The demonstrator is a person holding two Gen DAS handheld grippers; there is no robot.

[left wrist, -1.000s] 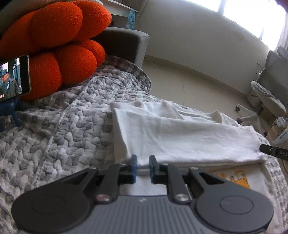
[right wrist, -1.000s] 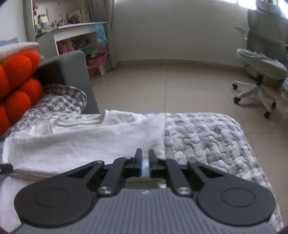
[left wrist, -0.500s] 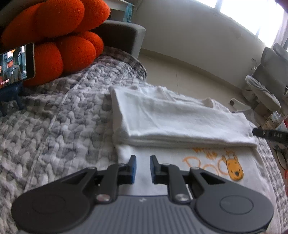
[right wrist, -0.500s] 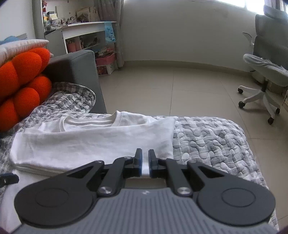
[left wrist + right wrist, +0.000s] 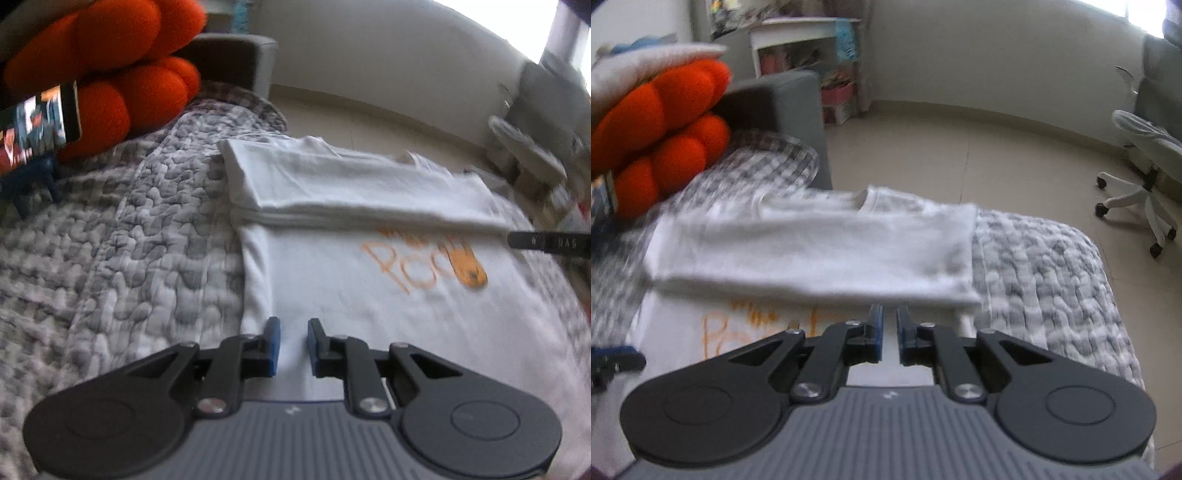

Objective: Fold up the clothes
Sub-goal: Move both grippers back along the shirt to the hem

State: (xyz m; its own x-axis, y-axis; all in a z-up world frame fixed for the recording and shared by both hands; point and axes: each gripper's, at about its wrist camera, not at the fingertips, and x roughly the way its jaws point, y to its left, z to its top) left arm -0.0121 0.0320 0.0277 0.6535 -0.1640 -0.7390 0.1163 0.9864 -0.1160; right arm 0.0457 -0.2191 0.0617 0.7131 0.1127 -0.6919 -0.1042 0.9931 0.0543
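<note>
On quilt (image 5: 140,258) — one white T-shirt (image 5: 369,314), two grippers.

The T-shirt (image 5: 369,295) lies on the quilt (image 5: 129,258), its far part folded over; left of it stands the phone (image 5: 37,125), cushion (image 5: 110,74) behind.

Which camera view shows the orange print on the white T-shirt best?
The left wrist view: the orange print, letters and a cartoon figure, lies open on the white T-shirt. The right wrist view shows only some blurred letters, partly behind the gripper.
</note>
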